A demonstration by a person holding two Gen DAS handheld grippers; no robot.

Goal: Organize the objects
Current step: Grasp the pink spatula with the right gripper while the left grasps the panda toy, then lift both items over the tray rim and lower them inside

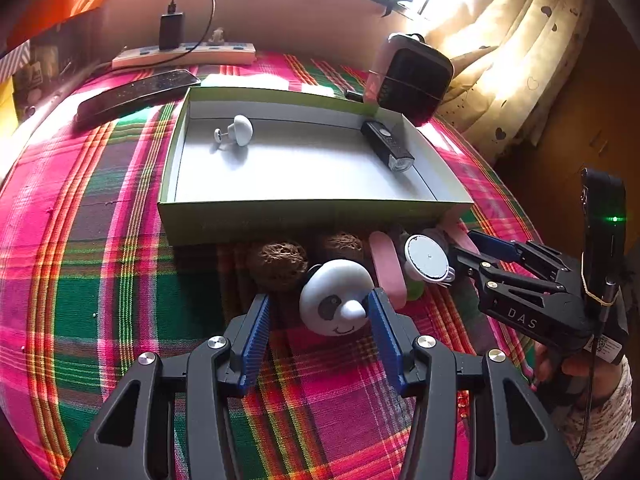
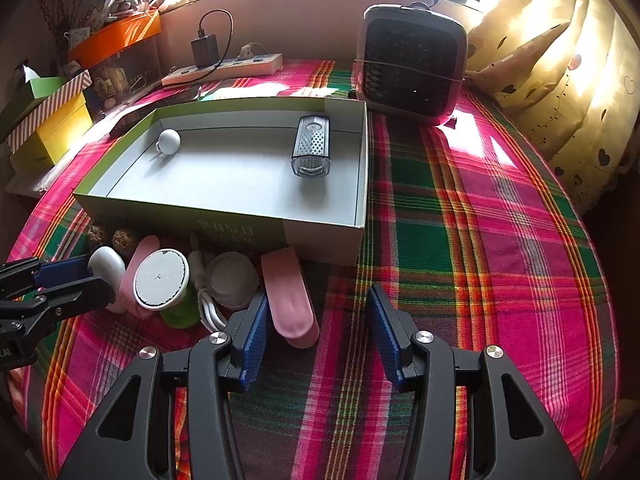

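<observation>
green cup (image 2: pixel 180 314) mostly hidden, cable (image 2: pixel 210 312) half-covered

Green bottle (image 2: pixel 182 312) (mostly hidden)

My left gripper (image 1: pixel 318 316) sits low over the bench with its jaws spread wide, the blue ribbed pads (image 1: pixel 256 336) facing each other across a broad gap. In the right wrist view it enters from the left edge, pointing right. My right gripper (image 2: pixel 316 320) is also low and level, jaws parted just as widely, blue pads (image 2: pixel 382 332) clear on both sides. In the left wrist view I see the right gripper (image 1: pixel 486 248) coming in from the right edge, angled inward and slightly down, with the person's hand (image 1: pixel 576 372) wrapped around its handle and a patterned sleeve at the wrist.
</observation>
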